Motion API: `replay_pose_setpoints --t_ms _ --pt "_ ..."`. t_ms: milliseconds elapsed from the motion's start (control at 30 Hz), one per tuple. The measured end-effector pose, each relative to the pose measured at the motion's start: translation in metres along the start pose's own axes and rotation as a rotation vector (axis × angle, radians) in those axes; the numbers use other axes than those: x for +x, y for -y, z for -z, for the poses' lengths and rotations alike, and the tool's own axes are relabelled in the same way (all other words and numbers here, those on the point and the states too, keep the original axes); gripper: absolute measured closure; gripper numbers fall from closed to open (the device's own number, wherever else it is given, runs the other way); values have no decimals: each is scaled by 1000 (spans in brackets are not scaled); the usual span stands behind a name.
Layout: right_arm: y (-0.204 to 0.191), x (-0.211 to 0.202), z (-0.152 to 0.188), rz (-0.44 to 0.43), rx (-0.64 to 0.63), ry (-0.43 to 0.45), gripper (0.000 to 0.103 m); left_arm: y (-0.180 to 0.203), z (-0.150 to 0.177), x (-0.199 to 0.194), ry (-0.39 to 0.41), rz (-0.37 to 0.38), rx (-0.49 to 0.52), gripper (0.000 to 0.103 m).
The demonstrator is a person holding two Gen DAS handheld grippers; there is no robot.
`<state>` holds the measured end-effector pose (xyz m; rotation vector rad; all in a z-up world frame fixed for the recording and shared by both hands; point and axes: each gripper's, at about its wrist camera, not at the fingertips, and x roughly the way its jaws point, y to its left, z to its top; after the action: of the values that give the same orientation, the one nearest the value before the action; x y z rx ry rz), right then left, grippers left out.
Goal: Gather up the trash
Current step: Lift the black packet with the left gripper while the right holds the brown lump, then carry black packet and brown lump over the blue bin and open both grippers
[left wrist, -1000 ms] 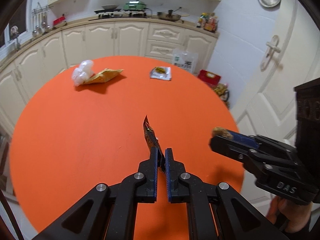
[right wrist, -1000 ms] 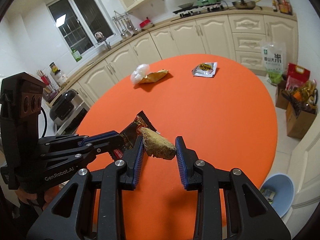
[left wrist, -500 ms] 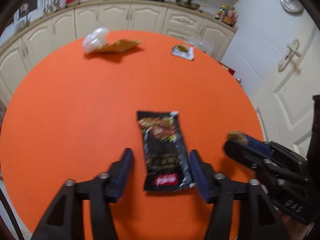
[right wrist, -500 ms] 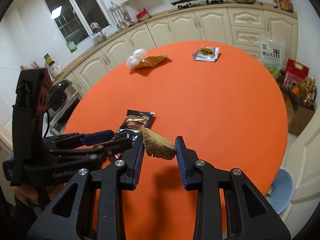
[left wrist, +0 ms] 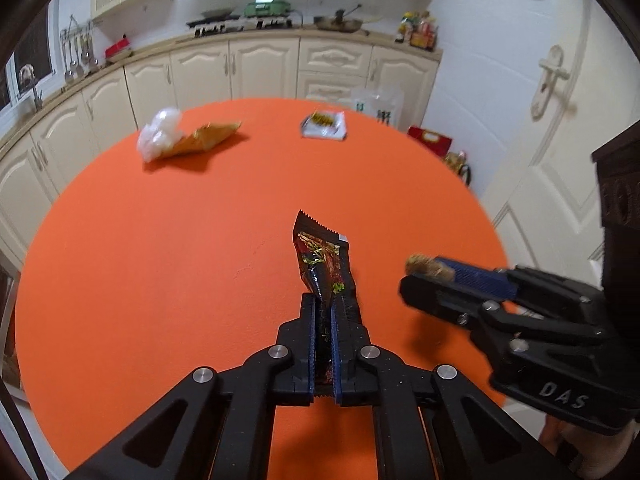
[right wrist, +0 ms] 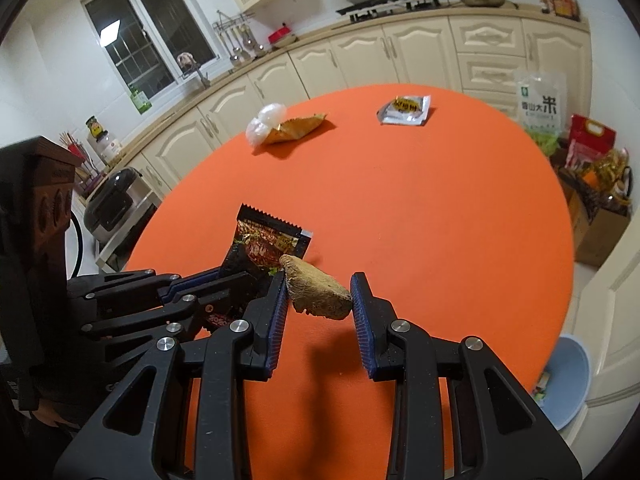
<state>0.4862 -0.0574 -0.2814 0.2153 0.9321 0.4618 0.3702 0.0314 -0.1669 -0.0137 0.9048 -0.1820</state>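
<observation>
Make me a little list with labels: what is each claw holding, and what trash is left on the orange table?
left claw: shut on the dark snack wrapper, lifting one end
right claw: shut on a brown crusty scrap, held above the table
orange table: round, in a kitchen
trash left: white plastic wad touching a yellow wrapper; silver packet, apart from them
blue bin: on the floor, past the table's edge
</observation>
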Motion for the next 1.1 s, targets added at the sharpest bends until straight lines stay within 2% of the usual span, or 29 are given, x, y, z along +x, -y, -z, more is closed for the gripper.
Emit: replay_pose_setpoints --t_ms 100,267,467,567,700,967,1100 --pt "6 -15 0 1 7 27 73 10 -6 -7 13 26 13 101" --pt "27 -55 1 27 28 90 73 48 -18 -6 27 69 67 101" --pt "76 -116 17 181 53 160 73 113 -34 11 16 137 155 101" --pt "107 -145 29 266 76 174 73 152 -41 31 4 168 218 101" --pt "151 -166 51 331 135 160 73 199 -47 69 -44 201 279 101" --pt "224 -169 89 434 236 96 73 272 -59 167 -171 214 364 100" --pt "248 -167 97 448 260 78 73 298 -68 209 -209 205 376 100"
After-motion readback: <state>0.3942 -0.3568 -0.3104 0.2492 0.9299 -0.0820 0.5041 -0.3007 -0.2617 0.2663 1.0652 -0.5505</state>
